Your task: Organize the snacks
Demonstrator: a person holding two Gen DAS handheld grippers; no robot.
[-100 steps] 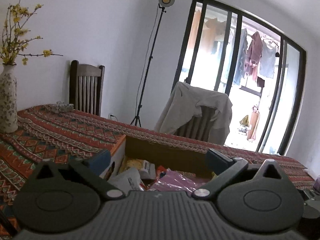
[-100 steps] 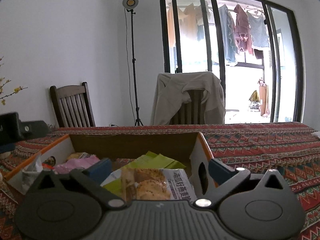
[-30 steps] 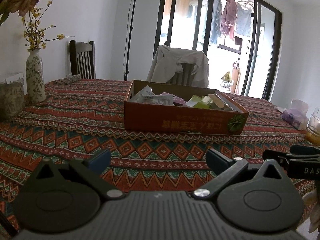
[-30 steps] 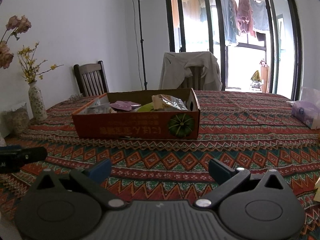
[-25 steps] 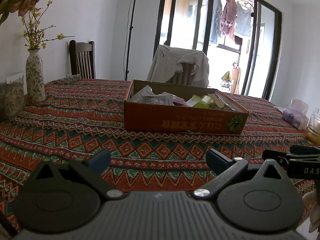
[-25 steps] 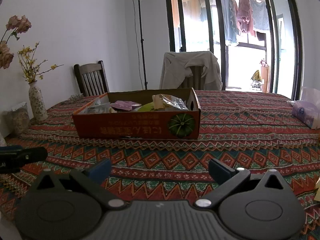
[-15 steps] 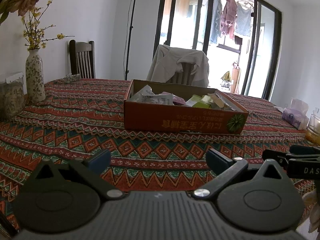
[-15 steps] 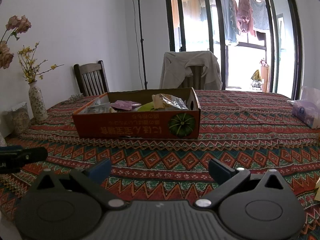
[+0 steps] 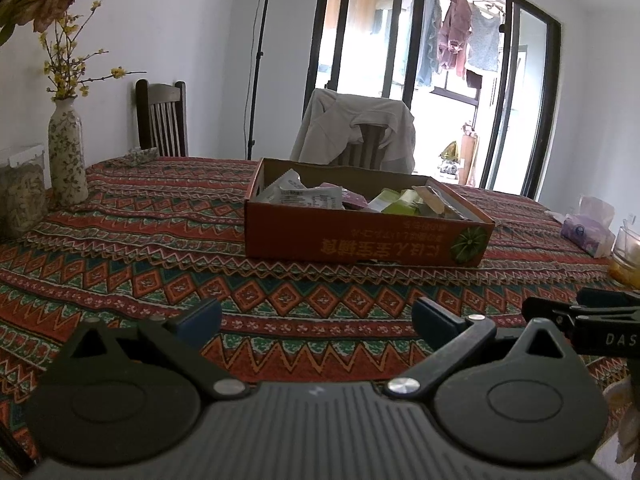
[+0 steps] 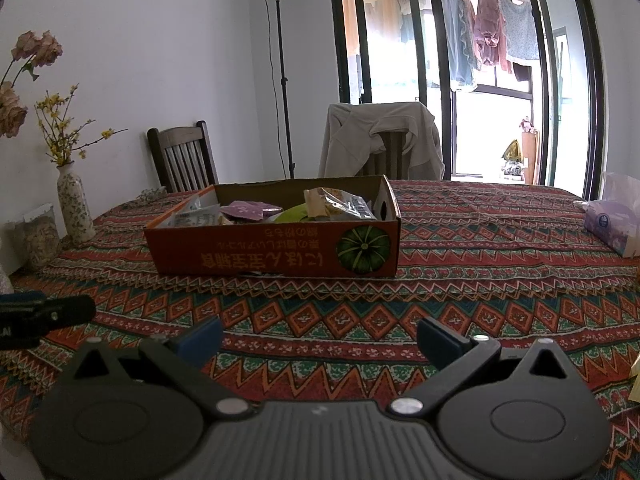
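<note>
An orange cardboard box (image 9: 360, 240) holding several snack packets (image 9: 312, 196) sits in the middle of the patterned tablecloth; it also shows in the right wrist view (image 10: 272, 252) with snack packets (image 10: 336, 204) inside. My left gripper (image 9: 316, 316) is open and empty, low over the cloth, well short of the box. My right gripper (image 10: 320, 336) is open and empty, also near the table's front. The right gripper's side shows in the left wrist view (image 9: 580, 316), and the left gripper's side shows in the right wrist view (image 10: 44, 316).
A flowered vase (image 9: 66, 152) and a glass jar (image 9: 20, 196) stand at the left. A purple tissue pack (image 10: 612, 224) lies at the right, with a glass (image 9: 626, 256) near it. Two chairs (image 10: 384, 148) stand behind the table.
Since 3.3 s ago both grippers have pulled back from over the box to the table's front. Over the last second nothing has visibly moved.
</note>
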